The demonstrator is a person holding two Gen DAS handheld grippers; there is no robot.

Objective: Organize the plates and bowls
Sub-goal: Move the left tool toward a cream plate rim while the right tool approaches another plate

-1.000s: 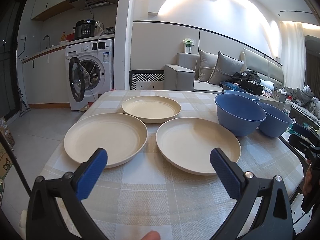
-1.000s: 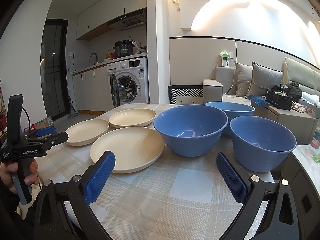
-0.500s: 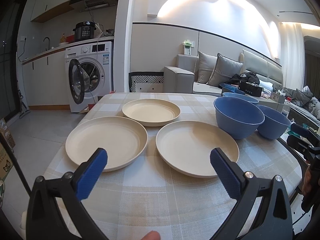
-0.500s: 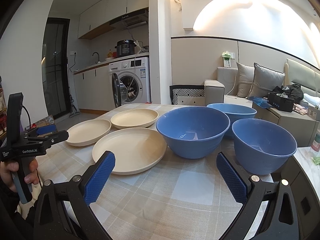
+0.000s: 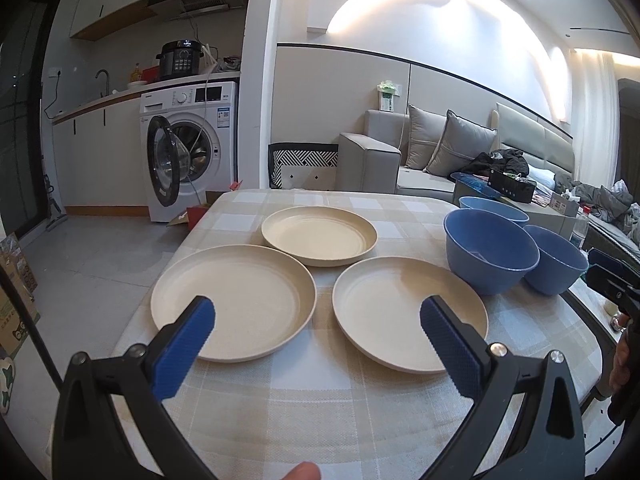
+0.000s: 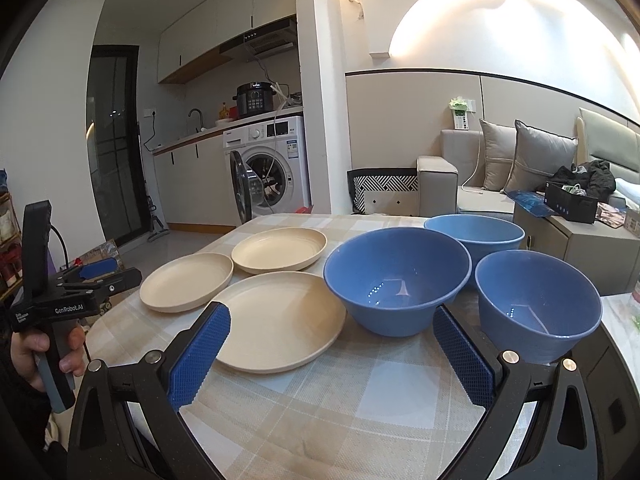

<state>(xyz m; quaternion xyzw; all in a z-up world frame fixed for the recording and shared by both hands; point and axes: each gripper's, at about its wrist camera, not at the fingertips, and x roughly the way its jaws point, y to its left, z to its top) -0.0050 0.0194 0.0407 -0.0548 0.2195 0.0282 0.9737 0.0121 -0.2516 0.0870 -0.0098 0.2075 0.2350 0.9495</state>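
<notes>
Three cream plates lie apart on the checked tablecloth: a left plate (image 5: pixel 234 300), a far plate (image 5: pixel 319 235) and a near right plate (image 5: pixel 404 312). Three blue bowls stand to their right: a near one (image 5: pixel 490 256), a right one (image 5: pixel 554 260) and a far one (image 5: pixel 492 205). My left gripper (image 5: pixel 316 328) is open and empty, above the near table edge, short of the plates. My right gripper (image 6: pixel 326 340) is open and empty, before the near right plate (image 6: pixel 280 320) and the big bowl (image 6: pixel 396 280). The left gripper also shows in the right wrist view (image 6: pixel 100 274).
The table (image 5: pixel 320 408) ends close in front of both grippers. A washing machine (image 5: pixel 188 148) with its door open stands beyond the far left. A grey sofa (image 5: pixel 432 160) and a low cabinet (image 6: pixel 576 240) lie behind the bowls.
Both grippers have drawn back and risen a little, so the plates and bowls look slightly smaller and farther. No dish has moved. Both stay open.
</notes>
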